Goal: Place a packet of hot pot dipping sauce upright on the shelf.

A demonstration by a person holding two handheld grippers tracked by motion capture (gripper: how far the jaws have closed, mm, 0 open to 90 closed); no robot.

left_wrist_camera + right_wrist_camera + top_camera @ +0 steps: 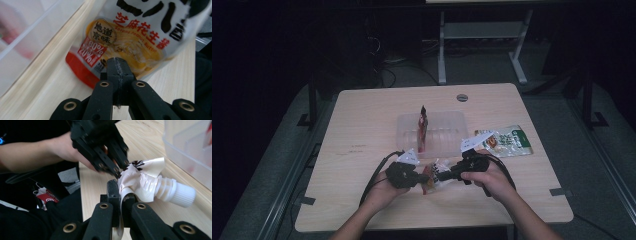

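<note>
Green packet point(508, 141) lies beside clear tray point(451, 121).

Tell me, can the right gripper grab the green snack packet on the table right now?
Probably not yet. The right gripper is shut on the spouted sauce pouch, which the left gripper pinches too. The green snack packet lies uncovered on the table just beyond it, so once it let go, the way looks free.

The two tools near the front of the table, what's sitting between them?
A spouted sauce pouch, pinched at opposite ends by the left tool and the right tool. The high view shows it spanning them; the right gripper view shows its white cap.
</note>
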